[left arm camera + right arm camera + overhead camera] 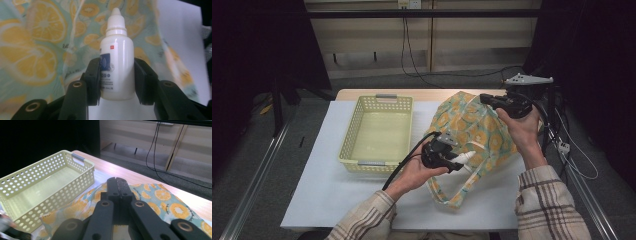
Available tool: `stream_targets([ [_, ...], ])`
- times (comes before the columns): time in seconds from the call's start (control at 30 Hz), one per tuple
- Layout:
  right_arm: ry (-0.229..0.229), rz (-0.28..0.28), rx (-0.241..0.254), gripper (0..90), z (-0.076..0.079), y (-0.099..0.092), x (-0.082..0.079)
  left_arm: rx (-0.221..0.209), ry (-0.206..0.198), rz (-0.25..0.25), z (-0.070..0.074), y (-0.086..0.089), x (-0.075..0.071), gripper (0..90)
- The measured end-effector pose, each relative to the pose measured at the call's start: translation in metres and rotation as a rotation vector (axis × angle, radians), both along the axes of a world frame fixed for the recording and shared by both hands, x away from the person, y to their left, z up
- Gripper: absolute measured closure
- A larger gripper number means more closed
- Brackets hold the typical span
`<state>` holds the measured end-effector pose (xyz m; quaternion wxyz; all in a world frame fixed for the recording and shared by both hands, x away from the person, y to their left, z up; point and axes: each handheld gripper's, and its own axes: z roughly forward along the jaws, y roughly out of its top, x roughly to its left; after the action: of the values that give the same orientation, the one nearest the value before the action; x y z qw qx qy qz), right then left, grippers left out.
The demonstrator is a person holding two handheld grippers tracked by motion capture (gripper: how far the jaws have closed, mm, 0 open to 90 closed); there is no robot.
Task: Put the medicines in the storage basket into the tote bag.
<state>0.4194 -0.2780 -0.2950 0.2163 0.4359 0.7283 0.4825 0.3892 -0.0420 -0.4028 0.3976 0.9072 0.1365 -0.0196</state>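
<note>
The left gripper [451, 159] has its jaws clamped on a white dropper bottle [116, 57], held above the table's near half, just beside the bag [472, 127]. The right gripper [492, 100] pinches the bag's fabric at the top, jaws pressed together, near the table's far right corner. A yellow basket [377, 132] sits left of the bag.

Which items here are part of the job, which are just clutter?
In play:
- white plastic dropper bottle, clamped in the left gripper
- orange-slice-print fabric bag, edge pinched by the right gripper
- pale yellow perforated plastic basket, empty, beside the bag

Lying about:
- black cables on the floor beyond the table
</note>
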Motion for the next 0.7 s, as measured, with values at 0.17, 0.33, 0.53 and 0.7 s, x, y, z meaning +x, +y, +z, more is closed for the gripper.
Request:
stream_targets([
  [0.17,0.003,0.004,0.001,90.0,-0.002,0.000,0.001,-0.002,-0.001,0.050,-0.019,-0.022,0.012,60.4],
  [0.33,0.003,0.006,0.004,90.0,-0.004,0.001,0.001,-0.027,-0.023,0.104,-0.029,-0.041,0.026,60.4],
  [0.53,0.005,0.006,0.003,90.0,-0.005,-0.001,0.000,-0.014,-0.063,0.161,-0.034,-0.056,0.040,60.3],
  [0.7,0.010,0.002,0.001,90.0,-0.007,-0.004,0.001,-0.032,-0.057,0.190,-0.042,-0.056,0.048,59.9],
])
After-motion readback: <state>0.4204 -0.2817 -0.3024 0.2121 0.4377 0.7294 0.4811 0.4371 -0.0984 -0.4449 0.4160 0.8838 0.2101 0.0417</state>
